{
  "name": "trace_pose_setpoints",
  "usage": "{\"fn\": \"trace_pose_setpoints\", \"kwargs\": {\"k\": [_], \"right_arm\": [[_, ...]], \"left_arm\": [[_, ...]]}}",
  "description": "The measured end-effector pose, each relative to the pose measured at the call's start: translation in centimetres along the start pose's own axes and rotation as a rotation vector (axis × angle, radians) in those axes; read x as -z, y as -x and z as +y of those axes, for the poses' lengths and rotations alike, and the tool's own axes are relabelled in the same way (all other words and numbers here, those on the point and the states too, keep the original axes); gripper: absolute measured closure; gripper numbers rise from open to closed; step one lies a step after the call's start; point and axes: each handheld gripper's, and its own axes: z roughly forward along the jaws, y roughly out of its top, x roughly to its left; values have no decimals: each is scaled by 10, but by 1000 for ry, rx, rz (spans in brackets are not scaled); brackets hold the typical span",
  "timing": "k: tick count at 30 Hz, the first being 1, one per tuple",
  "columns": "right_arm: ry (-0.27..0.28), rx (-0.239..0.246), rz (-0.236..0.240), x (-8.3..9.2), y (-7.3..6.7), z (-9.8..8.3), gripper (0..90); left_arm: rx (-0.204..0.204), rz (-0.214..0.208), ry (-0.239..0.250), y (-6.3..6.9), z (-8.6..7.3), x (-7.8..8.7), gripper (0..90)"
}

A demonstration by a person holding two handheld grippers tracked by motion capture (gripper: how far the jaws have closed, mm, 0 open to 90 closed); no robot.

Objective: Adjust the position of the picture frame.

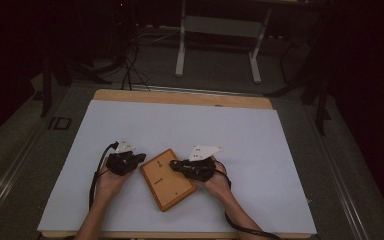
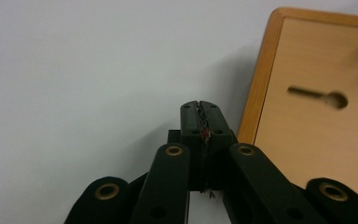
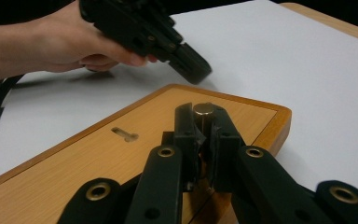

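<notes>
A small brass peg (image 3: 204,110) is clamped in the right gripper (image 3: 203,122) over the wooden board (image 3: 121,154). The left gripper (image 2: 200,108) is clenched empty, just beside the board's edge, near the table's (image 1: 230,130) front edge.

Wooden table (image 1: 240,101), white sheet (image 1: 195,130) over it, wood board (image 1: 167,186) on sheet
</notes>
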Motion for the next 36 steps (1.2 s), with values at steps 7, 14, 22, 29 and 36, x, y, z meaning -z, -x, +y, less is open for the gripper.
{"fn": "trace_pose_setpoints", "kwargs": {"k": [7, 14, 22, 29, 36], "right_arm": [[-19, 0, 40, -11, 4, 0, 843], [-91, -18, -12, -10, 20, 1, 843], [-176, -39, -80, -4, 36, -4, 842], [-162, -92, -114, -5, 42, -9, 842], [-130, -138, -130, -7, 46, -16, 841]], "left_arm": [[3, 0, -42, 0, -1, -4, 897], [-9, -31, -73, 5, -1, -7, 899], [-63, -83, -106, 22, 0, -9, 899], [-60, -130, -108, 28, -2, -3, 900], [-104, -196, -94, 37, -3, 3, 900]]}}
